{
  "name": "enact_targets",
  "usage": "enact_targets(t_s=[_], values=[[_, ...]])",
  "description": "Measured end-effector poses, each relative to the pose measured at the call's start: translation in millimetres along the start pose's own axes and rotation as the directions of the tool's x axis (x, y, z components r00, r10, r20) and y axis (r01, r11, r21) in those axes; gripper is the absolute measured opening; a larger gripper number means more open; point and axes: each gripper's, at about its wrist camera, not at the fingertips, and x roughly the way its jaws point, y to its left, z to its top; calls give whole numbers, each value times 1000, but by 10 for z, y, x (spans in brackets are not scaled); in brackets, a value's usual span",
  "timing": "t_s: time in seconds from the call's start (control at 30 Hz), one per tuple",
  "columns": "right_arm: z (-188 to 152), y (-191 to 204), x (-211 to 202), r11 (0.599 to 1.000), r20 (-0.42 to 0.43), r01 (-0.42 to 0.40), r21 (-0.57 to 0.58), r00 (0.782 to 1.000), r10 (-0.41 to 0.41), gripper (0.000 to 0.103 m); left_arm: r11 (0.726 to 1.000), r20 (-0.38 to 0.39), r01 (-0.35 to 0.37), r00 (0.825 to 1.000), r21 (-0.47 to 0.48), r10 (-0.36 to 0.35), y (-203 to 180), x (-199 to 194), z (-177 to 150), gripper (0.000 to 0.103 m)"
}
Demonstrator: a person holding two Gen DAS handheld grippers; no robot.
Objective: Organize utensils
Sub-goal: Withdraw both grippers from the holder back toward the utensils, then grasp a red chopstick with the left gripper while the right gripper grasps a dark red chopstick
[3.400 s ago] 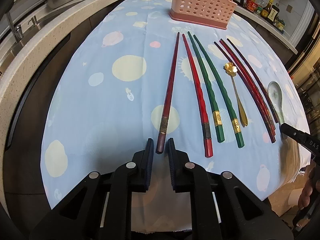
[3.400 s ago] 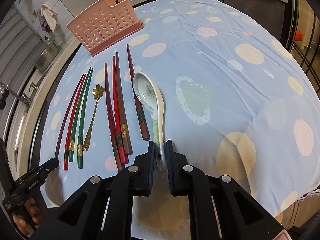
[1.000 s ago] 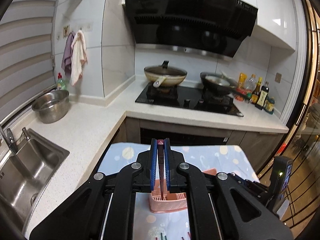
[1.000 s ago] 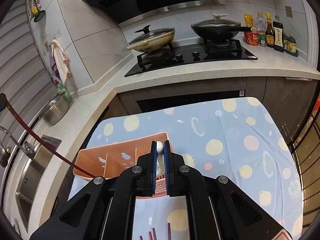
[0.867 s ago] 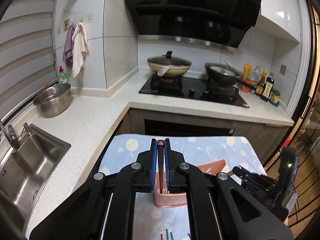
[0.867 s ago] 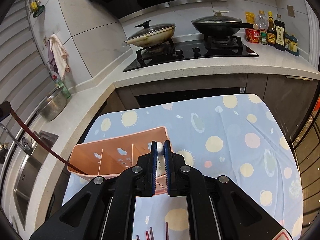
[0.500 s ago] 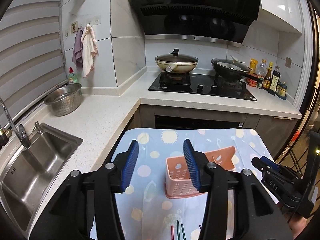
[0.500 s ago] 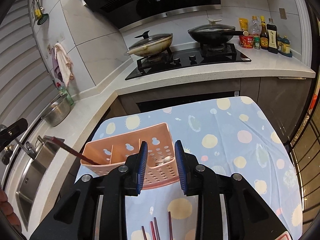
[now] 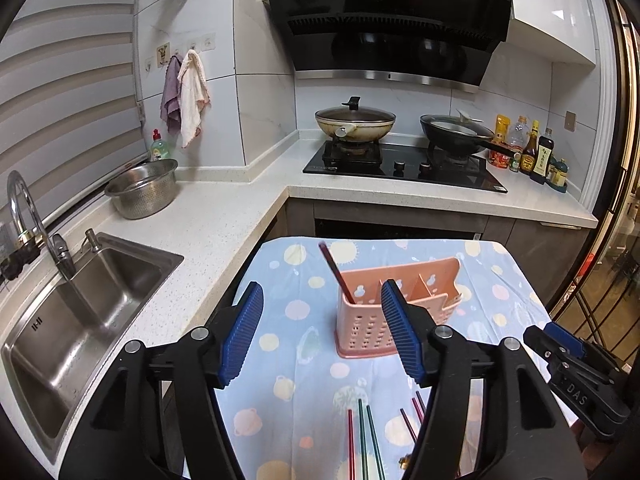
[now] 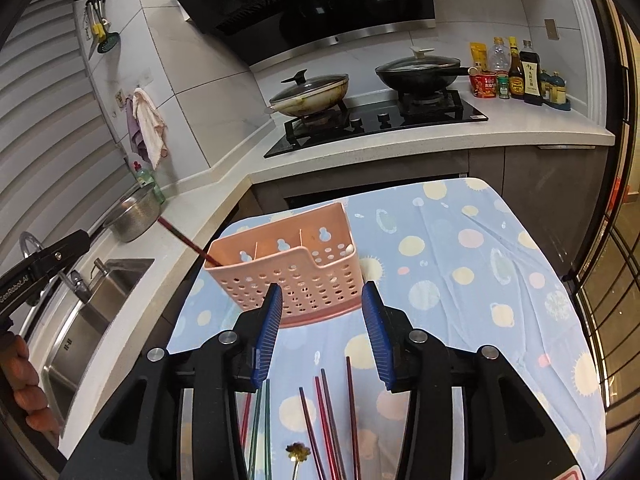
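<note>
A pink perforated utensil holder stands on the dotted blue tablecloth. A dark red chopstick leans in its left compartment. The white spoon's tip shows in its right compartment. My left gripper is open and empty above the near side of the holder. My right gripper is open and empty just in front of the holder. Red and green chopsticks and a gold flower spoon lie on the cloth below the grippers.
The blue tablecloth covers a small table. A steel sink and bowl are on the left counter. A stove with two pans is behind. Sauce bottles stand at the back right.
Both grippers have opened wider and pulled back from the holder. The dark red chopstick and the white spoon, let go half a second ago, rest in the holder.
</note>
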Motion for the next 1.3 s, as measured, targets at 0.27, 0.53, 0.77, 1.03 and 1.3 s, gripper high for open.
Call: enact_targets(t_s=[0.27,0.53,0.77,1.03,1.3], values=[[-529,-54,-242,999,-53,30,-16,998,-30,41,1000,-45,9,999,8,-9,22,-184,-425,64],[-1097,-224,-318,998,-146,62,-1,987,-61,41,1000,-176,17,984,11,-15,60,-142,-1117,64],[-1614,-231,-170,995,-243,87,-51,965,-97,41,1000,-301,18,953,-8,-20,100,-28,-1734,64],[-1893,-239,48,991,-295,102,-89,947,-124,31,1000,-381,15,924,-7,-16,96,56,-2159,64],[-1985,-288,223,990,-335,108,-95,933,-134,18,1000,-429,22,903,-17,-27,96,115,-2366,64]])
